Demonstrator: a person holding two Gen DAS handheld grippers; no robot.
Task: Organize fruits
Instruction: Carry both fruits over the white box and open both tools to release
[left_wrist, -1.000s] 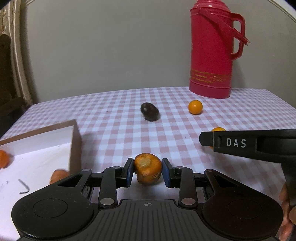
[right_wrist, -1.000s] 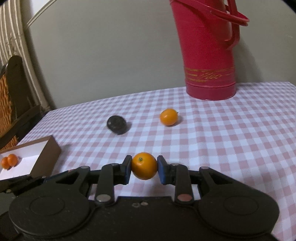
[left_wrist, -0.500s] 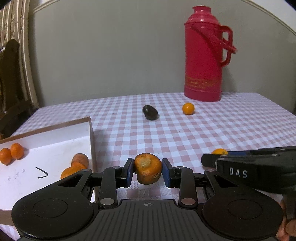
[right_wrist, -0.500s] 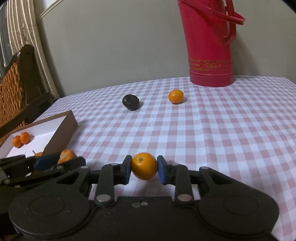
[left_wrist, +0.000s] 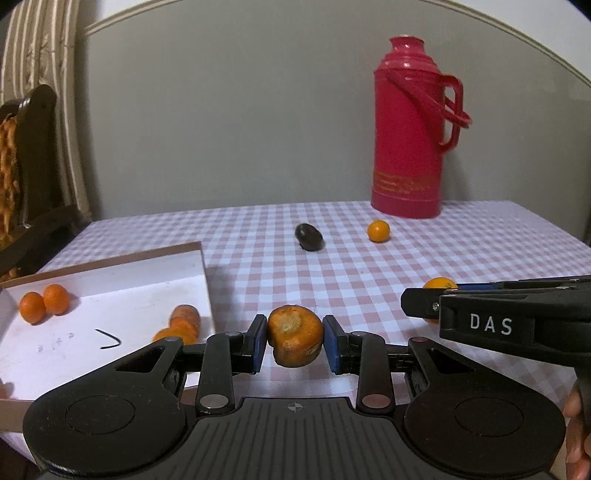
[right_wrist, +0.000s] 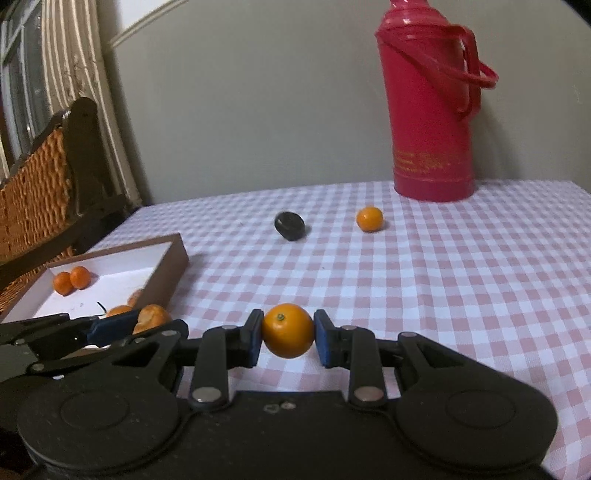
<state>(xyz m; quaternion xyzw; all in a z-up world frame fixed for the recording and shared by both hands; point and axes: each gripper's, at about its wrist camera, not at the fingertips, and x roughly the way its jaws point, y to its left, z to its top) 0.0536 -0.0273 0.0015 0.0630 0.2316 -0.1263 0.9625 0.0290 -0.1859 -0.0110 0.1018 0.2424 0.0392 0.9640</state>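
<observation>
Backdrop: plain grey wall behind a table (left_wrist: 480, 258) covered with pink-and-white checked cloth; woven wicker chair (right_wrist: 33, 192) at far left.
Left gripper (left_wrist: 294, 341): blue-padded fingers (left_wrist: 258, 341) clenched on a rough orange carrot stub (left_wrist: 294, 340), cut end facing up, held above the cloth just right of the box corner.
Right gripper (right_wrist: 288, 338): fingers (right_wrist: 320, 341) clenched on a smooth round orange kumquat (right_wrist: 288, 335), green stem dot on top, held over the cloth.
Shallow brown cardboard box with white inside (left_wrist: 110, 280): at the left of the table; two small orange fruits (left_wrist: 44, 303) touching each other near its far left side; orange carrot pieces (left_wrist: 183, 323) against its right wall; a small black curved mark on the floor of the box.
Loose on the table: dark, nearly black oval fruit (left_wrist: 309, 237) towards the far edge; a second small orange kumquat (left_wrist: 378, 231) near it to the right, apart from it.
Tall red plastic thermos flask with handle (left_wrist: 410, 125): upright at the far right of the table, behind the loose kumquat.
Person: fingertips (left_wrist: 576, 435) visible at the lower right edge of the left wrist view.
</observation>
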